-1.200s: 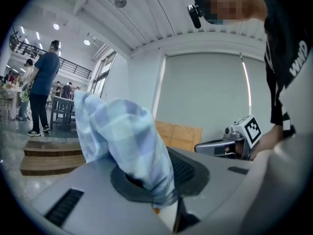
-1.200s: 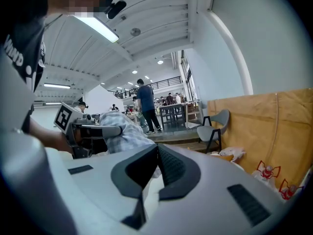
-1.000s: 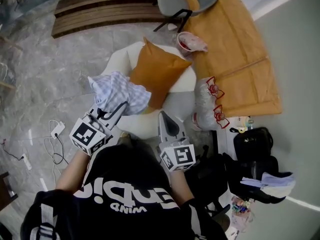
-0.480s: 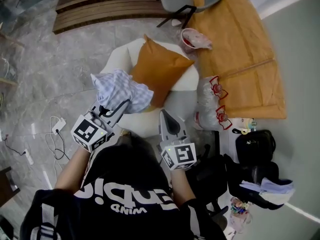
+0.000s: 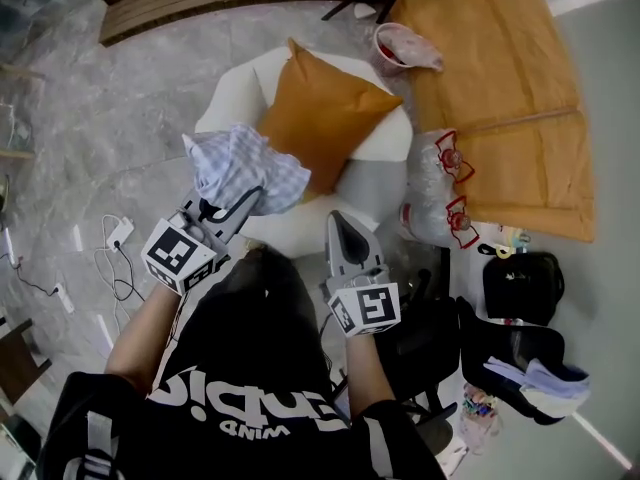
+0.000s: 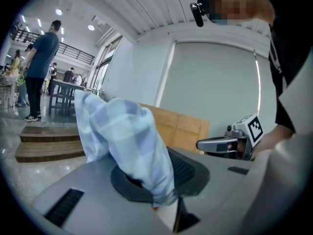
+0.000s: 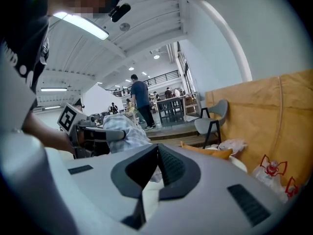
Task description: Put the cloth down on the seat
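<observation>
A blue checked cloth hangs bunched from my left gripper, which is shut on it. It is held above the front left edge of the white seat. In the left gripper view the cloth fills the gap between the jaws. An orange cushion leans on the seat just right of the cloth. My right gripper is shut on nothing, low at the seat's front right. In the right gripper view its tips meet, and the cloth shows to the left.
Clear plastic bags with red handles stand right of the seat, on a tan mat. A pink bucket sits behind the cushion. Black bags lie at the right. Cables and a power strip lie on the floor at the left.
The head view has shifted, so the seat and cushion sit higher in the frame. The left gripper still holds the cloth by the seat's front left. Neither grip has changed.
</observation>
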`<state>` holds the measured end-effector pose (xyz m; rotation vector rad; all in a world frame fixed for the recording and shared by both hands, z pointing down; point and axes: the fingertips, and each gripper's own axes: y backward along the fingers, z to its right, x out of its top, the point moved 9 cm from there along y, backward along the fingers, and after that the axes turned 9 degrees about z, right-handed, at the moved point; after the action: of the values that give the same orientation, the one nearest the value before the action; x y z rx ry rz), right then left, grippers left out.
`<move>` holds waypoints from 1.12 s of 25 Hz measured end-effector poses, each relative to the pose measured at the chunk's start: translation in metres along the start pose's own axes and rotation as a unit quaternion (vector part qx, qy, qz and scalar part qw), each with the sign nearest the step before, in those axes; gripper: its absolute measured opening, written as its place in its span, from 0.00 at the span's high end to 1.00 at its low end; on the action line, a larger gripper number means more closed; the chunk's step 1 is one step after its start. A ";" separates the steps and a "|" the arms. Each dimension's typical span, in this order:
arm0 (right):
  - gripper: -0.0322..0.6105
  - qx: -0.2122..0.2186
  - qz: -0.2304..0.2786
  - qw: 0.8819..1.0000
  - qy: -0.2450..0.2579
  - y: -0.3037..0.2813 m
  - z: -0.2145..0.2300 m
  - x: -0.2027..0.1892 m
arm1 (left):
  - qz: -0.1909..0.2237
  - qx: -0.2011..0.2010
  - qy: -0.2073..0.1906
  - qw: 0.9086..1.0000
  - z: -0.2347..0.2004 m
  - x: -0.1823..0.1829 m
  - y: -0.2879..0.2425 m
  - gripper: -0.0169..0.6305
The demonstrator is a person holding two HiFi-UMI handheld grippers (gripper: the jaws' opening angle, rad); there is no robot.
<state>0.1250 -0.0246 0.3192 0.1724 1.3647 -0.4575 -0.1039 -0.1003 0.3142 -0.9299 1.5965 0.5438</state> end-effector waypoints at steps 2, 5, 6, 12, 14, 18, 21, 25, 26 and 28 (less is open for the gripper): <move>0.92 0.000 -0.004 1.000 -0.002 -0.003 0.007 -0.008 | -0.005 -0.001 0.003 1.000 -0.006 -0.009 -0.007 0.86; 0.92 0.003 -0.013 1.000 0.000 -0.008 0.015 -0.022 | -0.012 0.001 0.007 1.000 -0.014 -0.022 -0.018 0.86; 0.92 0.005 -0.017 1.000 0.001 -0.010 0.018 -0.028 | -0.016 0.004 0.009 1.000 -0.017 -0.025 -0.021 0.86; 0.92 0.013 -0.033 0.999 -0.003 -0.027 0.032 -0.065 | -0.035 0.011 0.019 0.999 -0.036 -0.057 -0.042 0.86; 0.92 0.020 -0.039 0.999 -0.004 -0.030 0.035 -0.077 | -0.043 0.013 0.028 0.999 -0.039 -0.072 -0.044 0.86; 0.92 0.029 -0.046 0.999 -0.006 -0.041 0.041 -0.104 | -0.062 0.012 0.033 0.997 -0.051 -0.104 -0.052 0.86; 0.92 0.023 -0.050 0.998 -0.009 -0.049 0.051 -0.128 | -0.072 0.009 0.032 0.997 -0.061 -0.133 -0.061 0.86; 0.92 0.018 -0.056 0.998 -0.014 -0.051 0.057 -0.163 | -0.086 0.009 0.034 0.996 -0.071 -0.173 -0.067 0.86; 0.92 0.016 -0.058 0.998 -0.017 -0.051 0.059 -0.173 | -0.091 0.007 0.035 0.995 -0.072 -0.184 -0.068 0.86; 0.92 0.010 -0.064 0.998 -0.020 -0.051 0.066 -0.194 | -0.097 0.001 0.041 0.994 -0.073 -0.206 -0.073 0.86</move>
<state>0.1377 -0.0539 0.5282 0.0917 1.3379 -0.5793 -0.0813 -0.1420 0.5402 -1.1044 1.5590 0.3734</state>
